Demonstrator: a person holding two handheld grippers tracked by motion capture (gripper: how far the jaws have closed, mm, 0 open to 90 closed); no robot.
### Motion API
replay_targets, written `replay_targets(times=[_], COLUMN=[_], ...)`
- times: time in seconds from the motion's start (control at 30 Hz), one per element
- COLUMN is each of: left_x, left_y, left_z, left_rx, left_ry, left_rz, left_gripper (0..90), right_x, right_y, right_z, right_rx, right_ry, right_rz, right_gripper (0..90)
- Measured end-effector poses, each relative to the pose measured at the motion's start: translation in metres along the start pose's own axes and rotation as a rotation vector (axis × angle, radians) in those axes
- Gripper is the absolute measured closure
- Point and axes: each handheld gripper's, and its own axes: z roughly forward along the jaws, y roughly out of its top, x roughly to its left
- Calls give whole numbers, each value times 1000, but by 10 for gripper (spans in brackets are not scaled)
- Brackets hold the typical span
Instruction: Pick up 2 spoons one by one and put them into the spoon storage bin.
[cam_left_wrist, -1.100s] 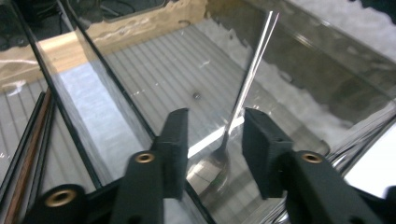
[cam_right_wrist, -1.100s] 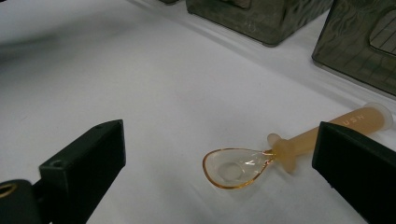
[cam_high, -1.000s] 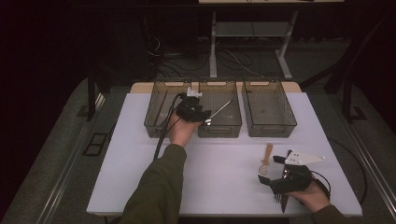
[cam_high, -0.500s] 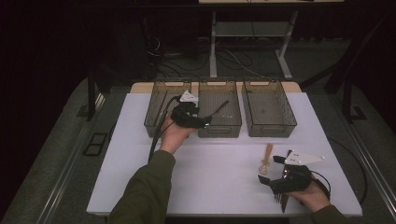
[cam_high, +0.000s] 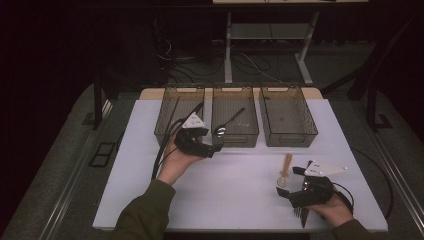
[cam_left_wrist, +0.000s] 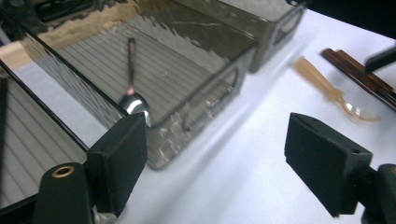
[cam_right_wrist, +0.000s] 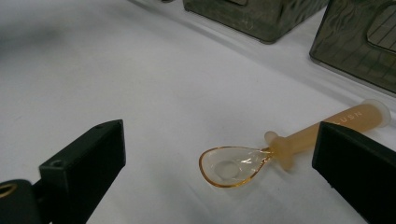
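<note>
Left jaws: apart, nothing between the pads; they have just been opening.
Left gripper (cam_high: 216, 145): held just in front of the near wall of the middle bin, above the white desk top; seen from its own camera (cam_left_wrist: 215, 154), the space between the jaws shows bare desk.
Metal spoon (cam_left_wrist: 132, 84): lies inside the middle bin (cam_high: 235, 141), bowl end against the near wall, dark handle running toward the far side; in the high view (cam_high: 229, 121) it lies on a slant.
Right jaws: apart, the pads pressing on nothing.
Right gripper (cam_high: 284, 190): near the desk's front right corner, low over the surface, pointing toward the bins; its own view (cam_right_wrist: 219, 163) looks along the desk.
Orange spoon (cam_right_wrist: 280, 147): flat on the desk between the right jaws but apart from both, clear bowl toward the gripper, handle pointing away; in the high view (cam_high: 285, 168) it lies just beyond the right gripper.
Bins: three clear bins in a row along the far edge of the desk (cam_high: 240, 195); left bin (cam_high: 172, 135), right bin (cam_high: 290, 142).
</note>
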Motion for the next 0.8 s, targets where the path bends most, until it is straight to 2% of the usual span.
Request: replay_targets(times=[0.13, 0.27, 0.43, 0.63, 0.77, 0.8], left_x=[-5, -10, -16, -16, -17, -17], left_y=[-13, -27, -43, -62, -77, -80], left_z=[-7, -15, -25, -35, -40, -42], left_rx=[10, 15, -11, -34, -13, -11], left_ry=[-6, -4, -17, -28, -32, -34], left_rz=[4, 26, 35, 37, 47, 39], left_gripper=[178, 162, 144, 129, 92, 80], right_x=[0, 1, 2, 2, 1, 1], right_y=[0, 0, 0, 0, 0, 0], right_z=[0, -1, -1, -1, -1, -1], right_rx=[-2, -3, -4, -5, -3, -4], right_ry=[-3, -1, -2, -3, -4, -2], right_rz=[-3, -7, -9, -11, -11, -11], right_gripper=[25, 25, 25, 25, 25, 25])
